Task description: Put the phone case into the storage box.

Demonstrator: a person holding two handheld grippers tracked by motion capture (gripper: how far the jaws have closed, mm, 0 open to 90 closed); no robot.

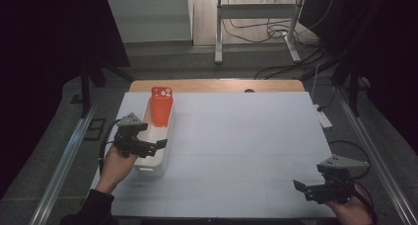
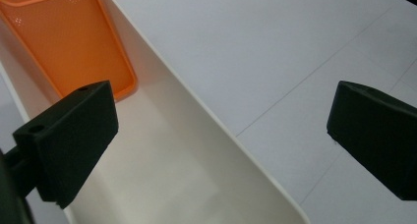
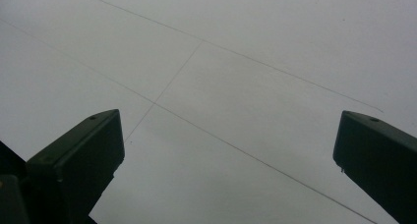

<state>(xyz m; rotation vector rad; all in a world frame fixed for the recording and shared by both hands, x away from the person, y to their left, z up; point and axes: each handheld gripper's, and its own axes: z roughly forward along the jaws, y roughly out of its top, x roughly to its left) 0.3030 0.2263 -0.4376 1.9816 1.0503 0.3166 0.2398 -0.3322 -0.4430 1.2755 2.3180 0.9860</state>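
The left gripper (image 1: 156, 145) hovers over the near half of the white bin (image 1: 167, 136), which stands at the left side of the table (image 1: 246, 151); its jaws are spread wide and hold nothing, and in the left gripper view one jaw sits above the bin's interior while the other sits outside, above the table, so that the bin's right wall (image 2: 206, 121) runs between them. The orange phone case (image 1: 161, 106) leans in the far end of the bin, its upper edge with the camera cut-out rising above the rim; in the left gripper view its lower edge (image 2: 74, 42) rests on the bin floor, beyond the inner jaw and apart from it. The right gripper (image 1: 301, 186) is held low at the near right corner of the table, jaws equally wide and empty, with bare table surface (image 3: 221, 86) ahead of it, well apart from the bin. Judged from this position, the main hazard is an unintended grip on the bin wall: if the jaws close where they stand, they would pinch the wall instead of the case, and lifting would tip or drag the bin. A second hazard is contact: advancing toward the case with the jaws straddling the wall could push the light bin along the table or knock the leaning case flat, making it harder to grasp. The right gripper is too distant to steady the bin.
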